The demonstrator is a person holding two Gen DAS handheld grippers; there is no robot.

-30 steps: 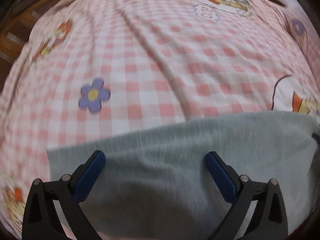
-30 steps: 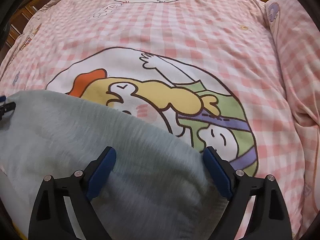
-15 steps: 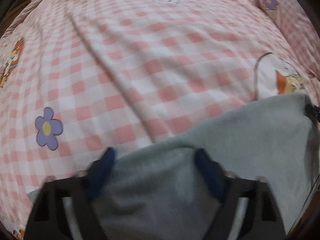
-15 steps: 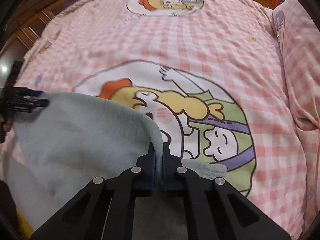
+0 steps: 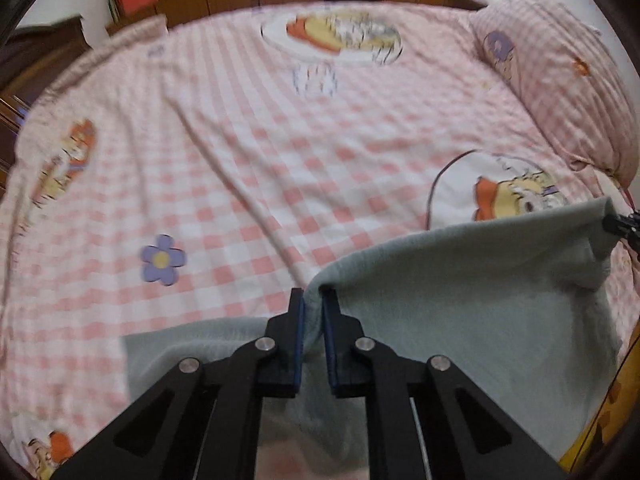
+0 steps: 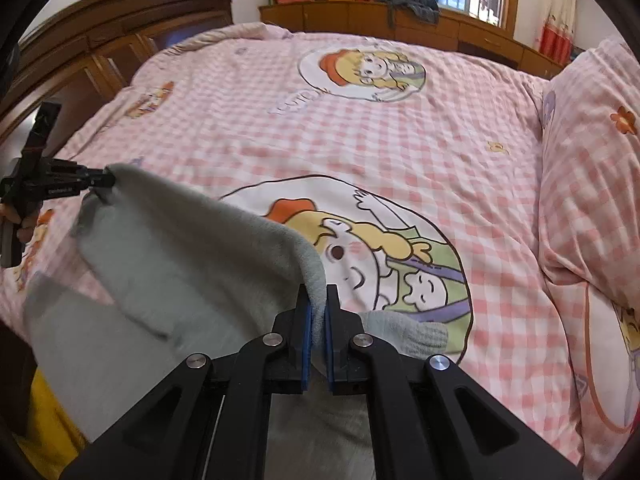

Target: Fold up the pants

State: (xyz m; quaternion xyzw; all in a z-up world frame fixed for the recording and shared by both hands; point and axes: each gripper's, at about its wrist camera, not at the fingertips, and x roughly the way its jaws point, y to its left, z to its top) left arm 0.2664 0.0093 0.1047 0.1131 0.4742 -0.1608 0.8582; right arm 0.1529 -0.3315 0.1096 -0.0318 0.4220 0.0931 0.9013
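Note:
The pale grey-green fleece pants (image 5: 460,300) lie at the near edge of the bed. My left gripper (image 5: 313,300) is shut on their far edge at the left corner and holds it raised. My right gripper (image 6: 318,300) is shut on the same edge at the right corner, also raised. The cloth (image 6: 180,260) hangs stretched between the two grippers. The right gripper shows at the far right of the left wrist view (image 5: 624,224); the left gripper shows at the far left of the right wrist view (image 6: 100,180).
The bed carries a pink checked quilt (image 6: 360,140) with cartoon prints. A matching pillow (image 6: 592,160) lies at the right. A dark wooden headboard (image 6: 120,32) and low wooden cabinets (image 6: 440,28) stand beyond the bed. Something yellow (image 6: 44,420) sits below the near edge.
Both grippers were open over the flat pants a second ago. They have since shut on the pants' edge and lifted it up off the quilt.

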